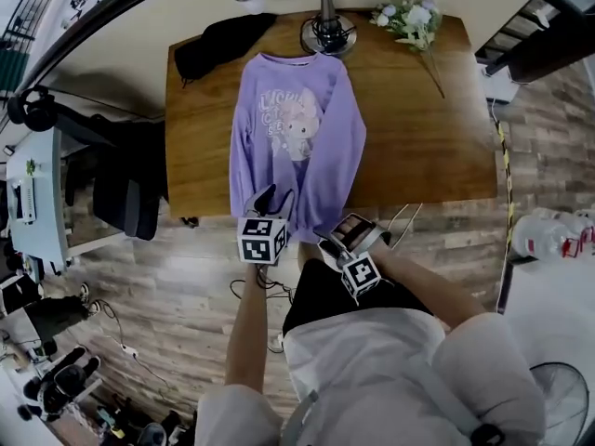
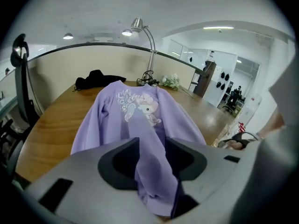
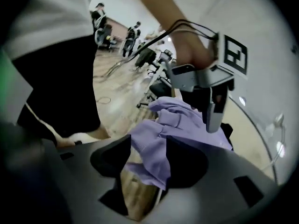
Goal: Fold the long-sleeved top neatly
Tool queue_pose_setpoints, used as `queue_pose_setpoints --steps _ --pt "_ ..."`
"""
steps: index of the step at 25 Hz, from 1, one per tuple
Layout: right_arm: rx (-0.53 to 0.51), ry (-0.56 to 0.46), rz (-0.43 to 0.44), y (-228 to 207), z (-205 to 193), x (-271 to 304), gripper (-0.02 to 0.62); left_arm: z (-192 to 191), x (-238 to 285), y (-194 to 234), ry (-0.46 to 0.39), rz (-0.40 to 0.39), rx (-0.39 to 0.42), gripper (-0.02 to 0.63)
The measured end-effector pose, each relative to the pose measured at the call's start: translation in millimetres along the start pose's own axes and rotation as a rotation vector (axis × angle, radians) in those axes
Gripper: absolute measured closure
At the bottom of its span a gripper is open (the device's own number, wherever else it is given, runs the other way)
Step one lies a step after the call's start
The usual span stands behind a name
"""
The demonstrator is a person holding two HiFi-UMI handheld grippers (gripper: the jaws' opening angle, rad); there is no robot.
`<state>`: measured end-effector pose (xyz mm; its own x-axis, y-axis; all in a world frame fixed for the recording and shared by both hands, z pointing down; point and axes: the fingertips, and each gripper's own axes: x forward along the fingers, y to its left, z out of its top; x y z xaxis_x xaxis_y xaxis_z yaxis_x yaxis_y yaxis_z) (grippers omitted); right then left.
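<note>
At the lower centre of the head view, the left gripper pinches the hem of the purple long-sleeved top, while the right gripper's wider jaws stand loosely around its bunched ribbed edge. The soft top lies print-up on a smooth wooden table over plank flooring. A metal lamp, white flowers and a black garment sit at the table's far edge.

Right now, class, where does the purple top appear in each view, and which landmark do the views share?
Head view: purple top spread flat, upper centre.
Left gripper view: purple top fills the centre, narrowing toward the bottom.
Right gripper view: purple top bunched at centre.
Shared landmark: the wooden table beneath it.
</note>
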<state>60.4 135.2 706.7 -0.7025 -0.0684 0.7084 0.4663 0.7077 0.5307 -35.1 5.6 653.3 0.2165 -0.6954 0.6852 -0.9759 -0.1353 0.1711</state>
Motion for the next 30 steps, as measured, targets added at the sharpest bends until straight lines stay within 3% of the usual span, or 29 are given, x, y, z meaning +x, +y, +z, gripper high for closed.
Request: queue_pose_setpoints --steps 2,4,6,10,13,16,21,24,30 --pt "-0.147 0.062 -0.048 3 -8 10 0.348 -6 -5 -2 0.001 0.013 -0.012 0.426" --pt "-0.192 0.093 -0.056 7 -15 19 0.384 -10 -9 -4 0.004 0.021 -0.018 0.426" --pt "-0.157 0.091 -0.071 3 -17 21 0.528 -15 -12 -3 0.008 0.028 -0.023 0.428" --pt "-0.015 0.027 -0.106 -17 -3 6 0.561 -20 -18 0 0.014 0.041 -0.029 0.431" --pt "0.19 -0.046 -0.149 -37 6 -18 0.563 -28 -14 4 0.054 0.047 -0.023 0.431" --pt "0.55 -0.109 -0.208 -70 -4 -49 0.563 -34 -5 10 0.091 0.046 -0.02 0.431" --pt "0.96 -0.217 -0.408 -142 -52 -122 0.563 -30 2 13 0.096 0.046 -0.014 0.434" --pt "1.08 -0.247 -0.554 -184 -93 -172 0.563 -20 6 10 0.09 0.044 0.002 0.437" --pt "1.15 -0.228 -0.756 -226 -161 -249 0.563 9 10 -9 0.061 0.016 0.031 0.44"
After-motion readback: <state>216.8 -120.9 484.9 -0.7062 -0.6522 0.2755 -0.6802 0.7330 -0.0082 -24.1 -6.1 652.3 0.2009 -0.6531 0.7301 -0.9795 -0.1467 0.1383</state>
